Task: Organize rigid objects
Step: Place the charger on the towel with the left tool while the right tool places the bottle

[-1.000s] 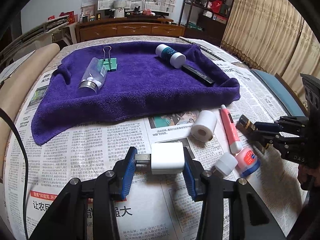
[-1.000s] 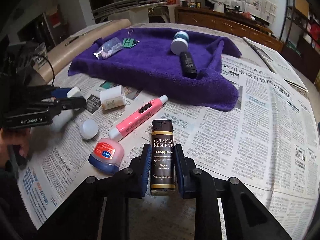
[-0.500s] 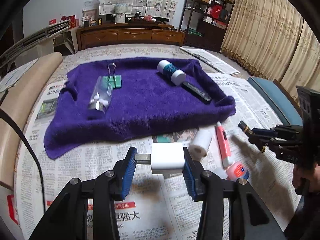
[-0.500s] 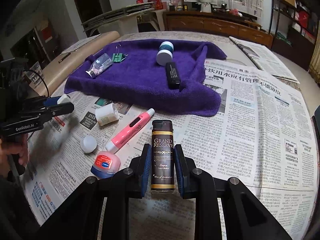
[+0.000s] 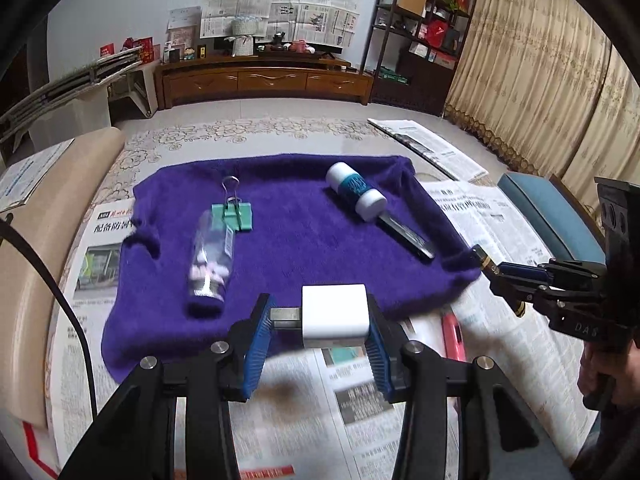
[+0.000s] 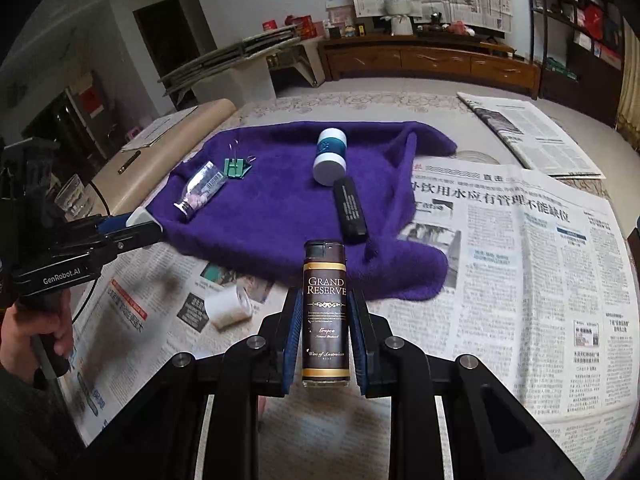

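Note:
My left gripper (image 5: 318, 330) is shut on a white charger plug (image 5: 334, 316), held above the near edge of the purple towel (image 5: 304, 248). My right gripper (image 6: 325, 326) is shut on a small dark bottle labelled Grand Reserve (image 6: 325, 312), raised over the newspaper in front of the towel (image 6: 280, 216). On the towel lie a clear vial (image 5: 210, 264), a green binder clip (image 5: 236, 214), a white and teal jar (image 5: 356, 190) and a black stick (image 5: 408, 236). In the right wrist view the left gripper (image 6: 140, 226) appears at the left.
Newspaper (image 6: 520, 260) covers the table. A white roll (image 6: 230, 306) lies on it near the towel, and a pink pen (image 5: 452, 332) peeks out by my left fingers. A drinking glass (image 6: 74, 200) stands at the table's left edge. A blue chair (image 5: 548, 216) is at the right.
Both grippers have risen and moved toward the towel with their loads. The small items on the newspaper have slid down and partly out of view.

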A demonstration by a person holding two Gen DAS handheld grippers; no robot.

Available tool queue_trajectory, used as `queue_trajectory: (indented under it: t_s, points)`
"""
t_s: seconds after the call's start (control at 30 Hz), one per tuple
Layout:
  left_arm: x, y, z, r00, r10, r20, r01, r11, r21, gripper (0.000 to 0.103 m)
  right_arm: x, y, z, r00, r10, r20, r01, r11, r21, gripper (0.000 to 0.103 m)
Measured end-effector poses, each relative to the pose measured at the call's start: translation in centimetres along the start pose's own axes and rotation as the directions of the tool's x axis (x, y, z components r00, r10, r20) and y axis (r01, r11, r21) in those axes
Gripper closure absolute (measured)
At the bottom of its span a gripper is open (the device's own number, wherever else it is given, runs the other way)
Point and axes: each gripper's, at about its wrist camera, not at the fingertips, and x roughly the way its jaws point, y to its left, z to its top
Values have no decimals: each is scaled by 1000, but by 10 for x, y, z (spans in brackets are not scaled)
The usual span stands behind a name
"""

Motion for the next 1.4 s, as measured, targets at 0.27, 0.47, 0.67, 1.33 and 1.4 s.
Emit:
queue_trajectory:
  t_s: [0.27, 0.47, 0.67, 1.33, 1.4]
  points:
    - [35, 16, 25, 1000, 8, -18, -8, 1000, -17, 61, 39, 14, 43, 1000, 18, -10, -18, 1000, -13, 80]
    - [69, 27, 25, 997, 26, -73, -28, 999, -23, 61, 76, 17, 55, 997, 12, -81, -16, 999, -42, 80]
    - [85, 28, 18, 993, 45, -107, -45, 999, -1, 61, 93, 14, 51, 990, -21, -139, 9, 996, -86, 80]
    - [96, 17, 20, 974, 156, -162, -134, 981, 140, 50, 102, 11, 49, 978, -28, -206, -22, 972, -234, 79]
    - [97, 18, 22, 973, 160, -168, -137, 981, 139, 45, 105, 13, 52, 977, -21, -213, -32, 970, -242, 78]
